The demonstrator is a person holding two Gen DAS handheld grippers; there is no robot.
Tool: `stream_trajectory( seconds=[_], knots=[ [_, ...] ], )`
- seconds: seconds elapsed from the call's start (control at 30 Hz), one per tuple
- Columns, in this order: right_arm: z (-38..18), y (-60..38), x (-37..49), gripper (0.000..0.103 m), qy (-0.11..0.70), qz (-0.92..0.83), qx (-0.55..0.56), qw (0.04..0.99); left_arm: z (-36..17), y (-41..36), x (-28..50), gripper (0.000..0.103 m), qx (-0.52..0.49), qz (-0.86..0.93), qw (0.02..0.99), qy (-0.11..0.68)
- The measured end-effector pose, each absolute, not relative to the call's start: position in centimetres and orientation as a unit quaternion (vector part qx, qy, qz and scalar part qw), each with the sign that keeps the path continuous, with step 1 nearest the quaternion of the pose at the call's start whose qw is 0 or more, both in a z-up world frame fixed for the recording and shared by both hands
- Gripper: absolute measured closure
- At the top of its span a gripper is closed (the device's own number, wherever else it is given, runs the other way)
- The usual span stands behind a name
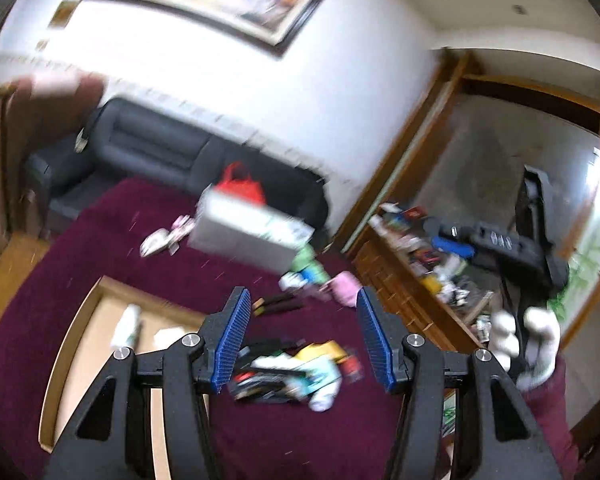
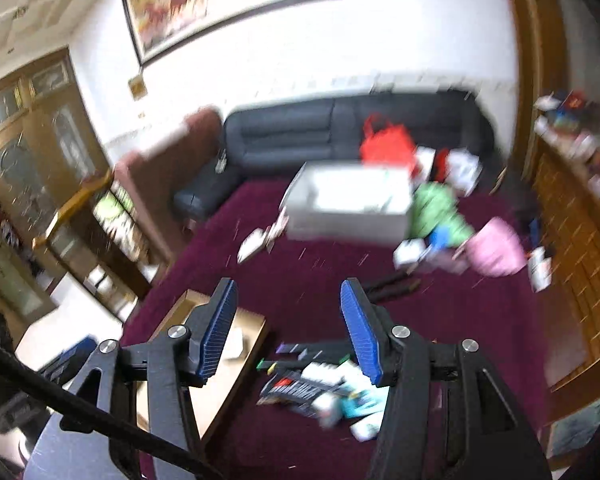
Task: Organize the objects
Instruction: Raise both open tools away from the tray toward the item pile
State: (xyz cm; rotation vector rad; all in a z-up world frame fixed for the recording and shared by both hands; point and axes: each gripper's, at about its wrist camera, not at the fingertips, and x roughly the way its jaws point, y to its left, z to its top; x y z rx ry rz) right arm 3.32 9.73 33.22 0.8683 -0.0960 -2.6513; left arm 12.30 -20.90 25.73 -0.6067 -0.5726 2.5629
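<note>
While both grippers, left [image 1: 302,340] and right [image 2: 288,332], ride high with jaws half open and empty, clutter pile [image 2: 324,388] sits unsorted on carpet [image 2: 300,264], presumably awaiting the white box [image 2: 352,204].

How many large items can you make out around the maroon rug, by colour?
Grey box: 1
Red bag: 1
Pink item: 1
Green item: 1
Total: 4
The blurred pile of small things near the grippers is uncountable.

Both wrist views look down from high, sharing the maroon carpet [image 1: 140,240] and sofa [image 2: 340,128].
</note>
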Motion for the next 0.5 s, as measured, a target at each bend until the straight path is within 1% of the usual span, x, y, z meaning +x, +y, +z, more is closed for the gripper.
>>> stream_trajectory(
  seconds=[0.1,0.17,0.23,0.3,0.33,0.37,0.43,0.47,0.5],
  knots=[
    [40.0,12.6,4.2,0.050,0.003,-0.958,0.262,0.117,29.9,-18.8,12.8,0.051,-0.199,0.932,0.241,-0.186],
    [45.5,15.3,4.8,0.050,0.003,-0.971,0.230,0.071,32.6,-17.4,12.6,0.051,-0.186,0.937,0.246,-0.166],
    [49.4,17.4,5.2,0.050,-0.002,-0.979,0.203,0.036,34.8,-16.3,12.3,0.051,-0.177,0.940,0.249,-0.152],
    [54.1,20.0,5.5,0.046,0.003,-0.984,0.178,-0.032,37.4,-15.6,11.8,0.051,-0.171,0.942,0.251,-0.145],
    [55.2,20.6,5.3,0.045,0.006,-0.984,0.173,-0.052,38.7,-15.3,11.4,0.051,-0.165,0.944,0.248,-0.143],
    [56.7,21.3,5.3,0.042,0.017,-0.983,0.166,-0.083,40.1,-15.0,11.0,0.051,-0.153,0.948,0.240,-0.139],
    [57.8,22.0,5.7,0.035,0.040,-0.980,0.151,-0.122,42.8,-14.2,10.5,0.049,-0.122,0.960,0.221,-0.118],
    [57.4,22.4,6.3,0.026,0.045,-0.981,0.136,-0.128,43.8,-13.8,10.1,0.045,-0.108,0.965,0.214,-0.107],
    [56.8,22.5,6.5,0.021,0.044,-0.984,0.129,-0.117,44.2,-13.5,9.8,0.042,-0.094,0.968,0.208,-0.104]
  ],
)
